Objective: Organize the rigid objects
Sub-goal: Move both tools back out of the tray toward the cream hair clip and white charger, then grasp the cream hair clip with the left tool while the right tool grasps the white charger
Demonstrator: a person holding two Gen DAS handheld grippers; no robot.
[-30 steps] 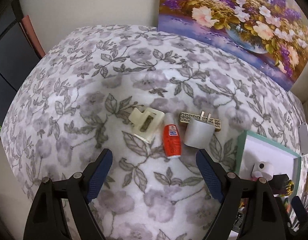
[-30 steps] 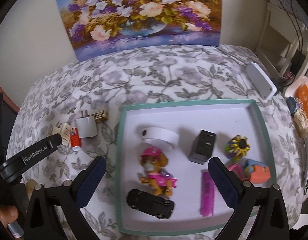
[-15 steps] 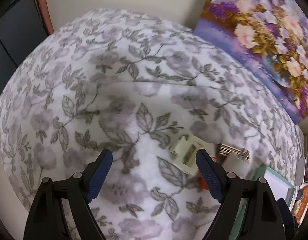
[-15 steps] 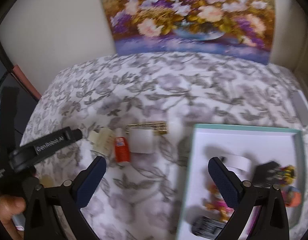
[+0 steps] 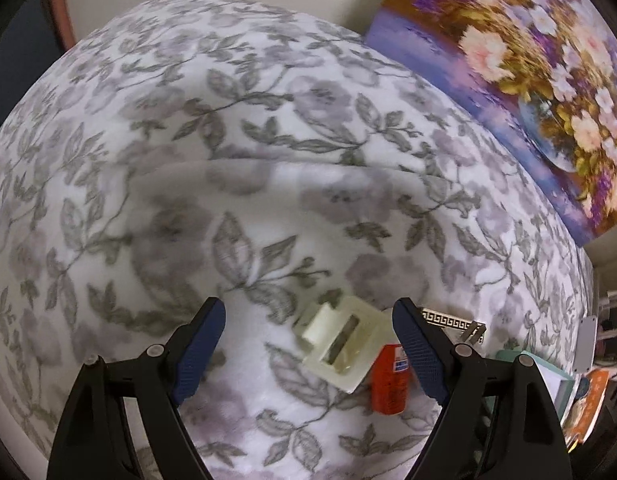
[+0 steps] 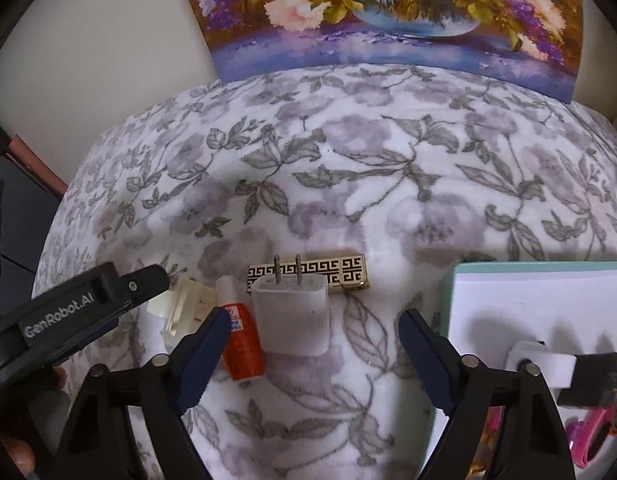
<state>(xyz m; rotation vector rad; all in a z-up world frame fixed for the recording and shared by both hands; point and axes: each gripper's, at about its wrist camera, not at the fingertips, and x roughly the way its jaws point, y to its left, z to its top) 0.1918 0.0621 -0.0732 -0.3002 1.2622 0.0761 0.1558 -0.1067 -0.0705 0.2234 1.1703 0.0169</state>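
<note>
Floral blanket (image 6: 348, 184) bears charger (image 6: 291, 314), red bottle (image 6: 242, 344), gold bar (image 6: 348, 272) — and tray (image 6: 540, 272).

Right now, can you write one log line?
left gripper: open, over cream clip | right gripper: open, around white charger | nothing held

On the floral blanket (image 6: 348, 152), the white charger plug (image 6: 291, 318) lies between the right gripper's (image 6: 310, 344) spread fingers, crowded by the red bottle (image 6: 243, 346) touching its left side and the gold patterned bar (image 6: 308, 274) just behind. The teal-rimmed tray (image 6: 452, 300) walls the right; the left gripper (image 6: 88, 304) blocks the left. Blanket beyond the bar lies bare.
</note>
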